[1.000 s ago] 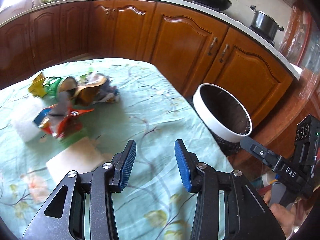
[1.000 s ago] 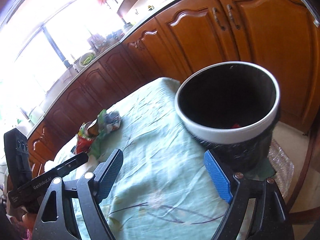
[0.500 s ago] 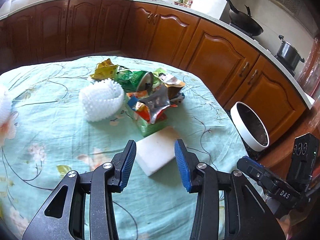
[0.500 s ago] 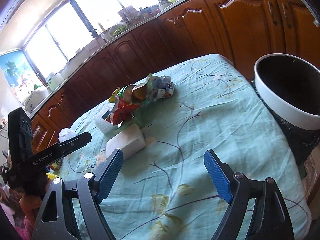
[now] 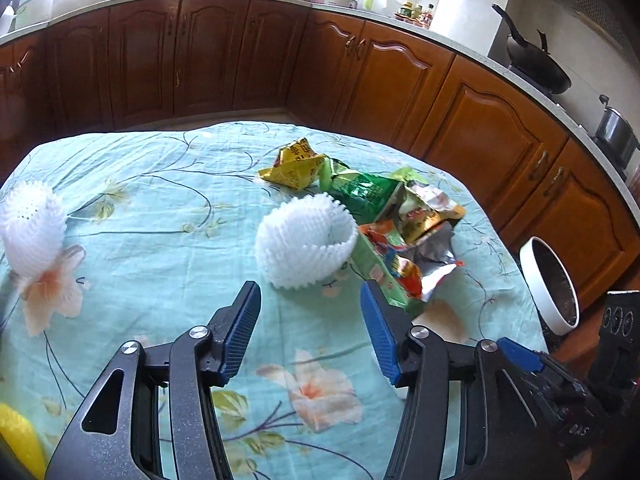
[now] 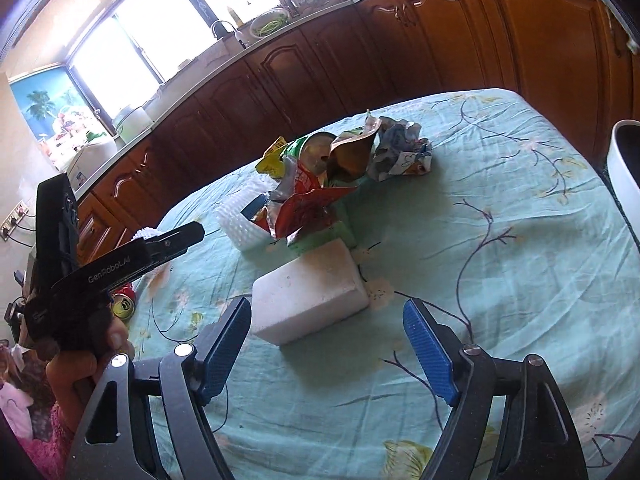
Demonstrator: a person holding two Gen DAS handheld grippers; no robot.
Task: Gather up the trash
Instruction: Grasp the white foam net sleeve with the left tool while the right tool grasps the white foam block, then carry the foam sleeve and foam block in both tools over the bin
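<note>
A heap of crumpled snack wrappers [image 5: 384, 216] lies mid-table on the teal flowered cloth [image 5: 160, 184]. A white foam net sleeve [image 5: 306, 246] leans against it. My left gripper [image 5: 310, 312] hovers just short of that sleeve; its jaws are opening and hold nothing. In the right wrist view a white foam block [image 6: 310, 296] lies in front of the wrappers [image 6: 316, 184], just ahead of my right gripper [image 6: 326, 320]. That gripper is wide open and empty, closing slightly. The white-rimmed bin [image 5: 550, 280] stands off the table's right edge.
A second foam net [image 5: 32, 228] sits at the table's left side, and something yellow [image 5: 16, 436] shows at the near left corner. A small can [image 6: 124, 304] lies near the hand holding the left gripper. Brown cabinets [image 5: 400, 88] ring the table.
Both views have swung left from the bin onto the trash heap, and the bin has slid to the right edge. The left jaws have spread wider. The foam block now lies before the right gripper.
</note>
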